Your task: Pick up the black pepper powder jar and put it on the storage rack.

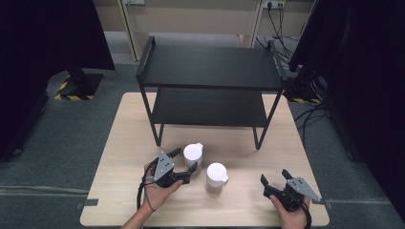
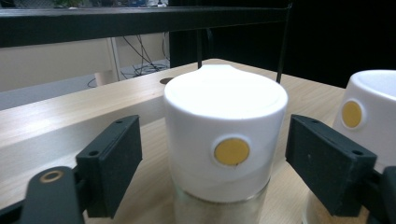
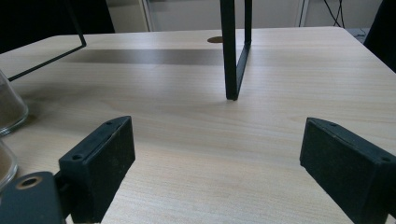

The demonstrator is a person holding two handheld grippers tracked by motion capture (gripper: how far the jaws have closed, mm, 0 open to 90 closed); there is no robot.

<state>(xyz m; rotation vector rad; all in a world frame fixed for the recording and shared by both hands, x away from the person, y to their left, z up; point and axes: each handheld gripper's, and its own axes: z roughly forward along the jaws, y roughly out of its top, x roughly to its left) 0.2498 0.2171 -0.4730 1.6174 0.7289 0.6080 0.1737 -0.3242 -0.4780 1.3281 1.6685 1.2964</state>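
left gripper view puts the near jar (image 2: 225, 154) dead centre between the two black jaws of the left tool (image 2: 212, 158), its white lid with a yellow dot facing the camera and the glass body rising from the bottom edge of the frame; the jaws stand spread, one on each side of the lid, with a visible gap on both sides, so nothing is pinched yet. the jar stands upright, long axis vertical, and the jaws flank it level, so i judge the coming move to be a plain squeeze inward on the lid or just below it. in the high view the same jar (image 1: 193, 153) sits on the worktop (image 1: 124, 143) at the lower centre of the frame, in front of the black two-tier shelf (image 1: 208, 67), with the left tool (image 1: 184, 165) right at it. a second jar (image 1: 217, 175) stands just to the right of it and lower in the frame, near but apart; in the left gripper view it (image 2: 371, 112) sits close behind the right-hand jaw, which could nudge it. the right tool (image 1: 275, 177) hovers at the lower right of the frame, well apart from both jars, jaws spread and holding nothing, so the left hand is clearly the nearer one.
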